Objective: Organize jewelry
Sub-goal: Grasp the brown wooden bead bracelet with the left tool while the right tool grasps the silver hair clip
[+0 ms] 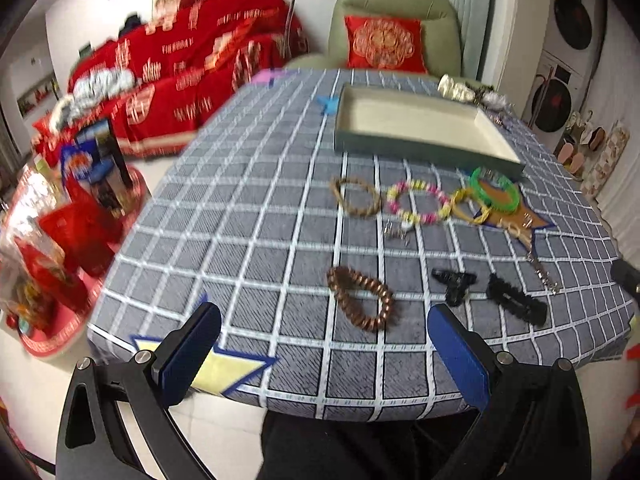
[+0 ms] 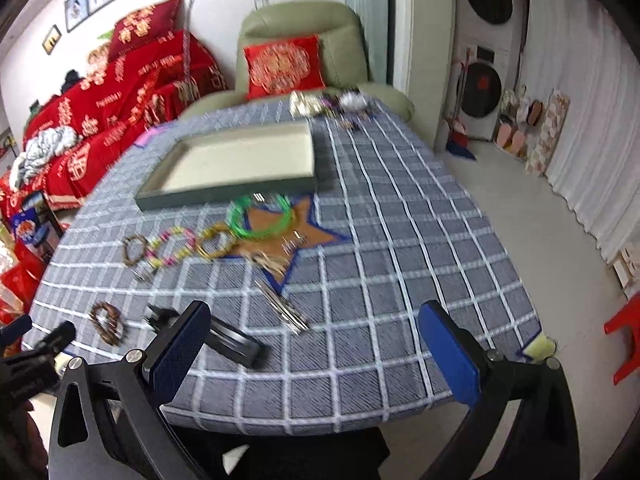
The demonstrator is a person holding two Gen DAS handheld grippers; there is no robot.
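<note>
A shallow green tray (image 1: 420, 150) (image 2: 224, 194) with a cream inside lies empty at the table's far side. In front of it lies a row of bracelets: brown beads (image 1: 355, 197), pink and yellow beads (image 1: 418, 201) (image 2: 172, 246), a yellow ring (image 1: 470, 206) (image 2: 216, 242), green bangles (image 1: 495, 191) (image 2: 260, 216). Nearer me lie a copper coil bracelet (image 1: 362, 298) (image 2: 106, 322), two black hair clips (image 1: 456, 284) (image 1: 516, 304) and a silver chain (image 1: 542, 272) (image 2: 286, 310). My left gripper (image 1: 324, 354) hangs open over the near edge, short of the coil bracelet. My right gripper (image 2: 316, 350) is open too, empty, right of a black clip (image 2: 236, 344).
The grey checked tablecloth (image 1: 260, 208) (image 2: 400, 240) bears star patches. More trinkets (image 1: 468, 92) (image 2: 332, 104) are piled behind the tray. A green armchair (image 1: 396, 20) stands behind, a red-covered sofa (image 1: 180, 72) to the left, a red stool (image 2: 624, 332) at the right.
</note>
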